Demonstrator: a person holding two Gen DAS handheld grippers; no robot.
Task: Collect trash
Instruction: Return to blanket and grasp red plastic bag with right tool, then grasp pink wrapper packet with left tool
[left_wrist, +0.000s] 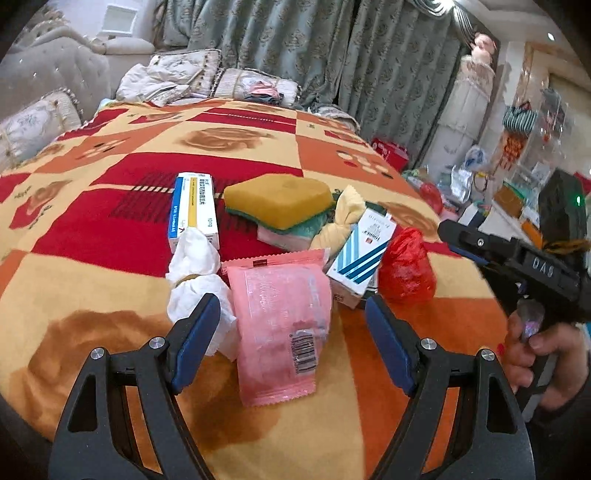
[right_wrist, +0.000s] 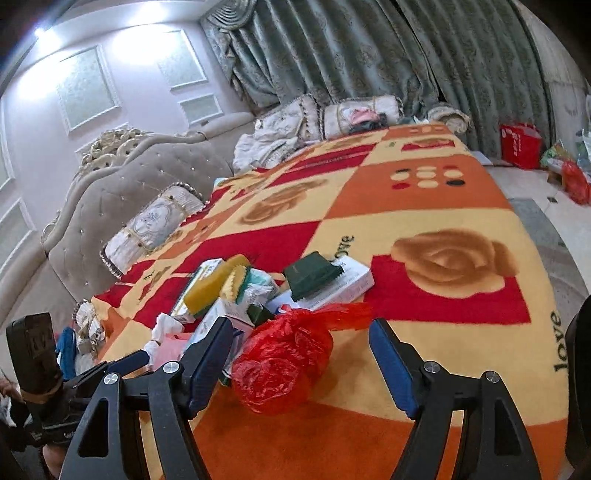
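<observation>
A pile of trash lies on the patterned blanket (left_wrist: 110, 236). In the left wrist view my left gripper (left_wrist: 291, 314) is open, its fingers either side of a pink plastic wrapper (left_wrist: 280, 325). A crumpled white tissue (left_wrist: 195, 280) touches the left finger. Behind are a blue-and-white medicine box (left_wrist: 194, 210), a yellow sponge (left_wrist: 277, 199), a blue-striped carton (left_wrist: 364, 251) and a red plastic bag (left_wrist: 406, 266). In the right wrist view my right gripper (right_wrist: 299, 339) is open around the red plastic bag (right_wrist: 284, 362). A dark green packet (right_wrist: 314, 275) lies on a white box (right_wrist: 351, 282).
Cushions (left_wrist: 177, 77) and clothes lie at the far end of the blanket, with curtains (left_wrist: 295, 44) behind. A padded headboard (right_wrist: 122, 192) stands on the left. Bags and clutter cover the floor at the right (left_wrist: 472, 173). The blanket's near edge drops off below both grippers.
</observation>
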